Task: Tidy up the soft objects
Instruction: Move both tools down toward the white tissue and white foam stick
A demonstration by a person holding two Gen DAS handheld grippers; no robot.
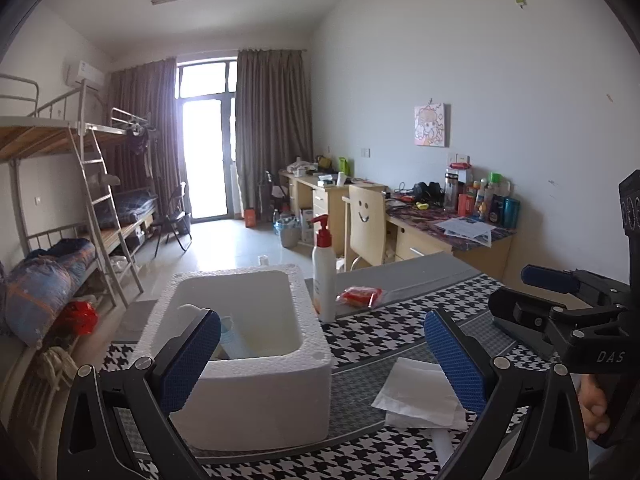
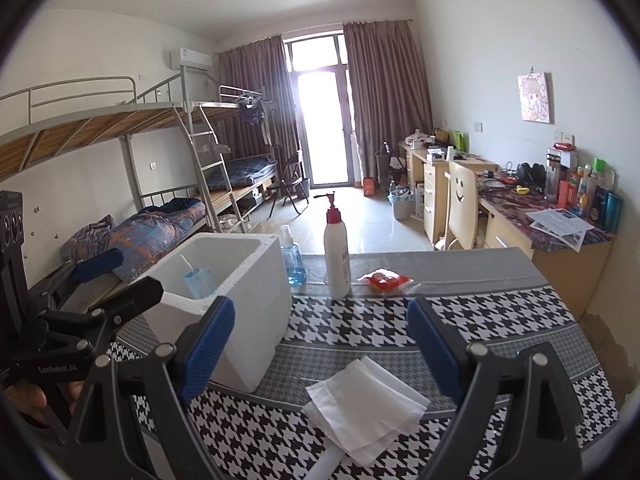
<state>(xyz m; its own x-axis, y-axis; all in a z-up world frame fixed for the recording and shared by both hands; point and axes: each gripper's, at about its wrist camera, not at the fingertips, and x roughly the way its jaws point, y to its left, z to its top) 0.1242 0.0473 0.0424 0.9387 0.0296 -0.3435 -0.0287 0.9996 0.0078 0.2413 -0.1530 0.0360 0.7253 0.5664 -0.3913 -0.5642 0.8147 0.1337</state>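
A white foam box (image 1: 256, 364) stands on the houndstooth tablecloth (image 1: 400, 328), with a pale blue tube-like item (image 1: 234, 340) inside; the box also shows in the right wrist view (image 2: 240, 280). A stack of white tissues (image 2: 368, 404) lies on the cloth near me, also in the left wrist view (image 1: 420, 396). A red packet (image 2: 385, 280) lies further back. My left gripper (image 1: 324, 364) is open and empty, above the box's near edge and the tissues. My right gripper (image 2: 320, 348) is open and empty, above the tissues.
A white pump bottle (image 2: 337, 256) stands behind the box, a blue liquid bottle (image 2: 292, 260) beside it. Beyond the table are a chair (image 2: 462, 204), a cluttered desk (image 2: 560, 220) and bunk beds (image 2: 160, 184).
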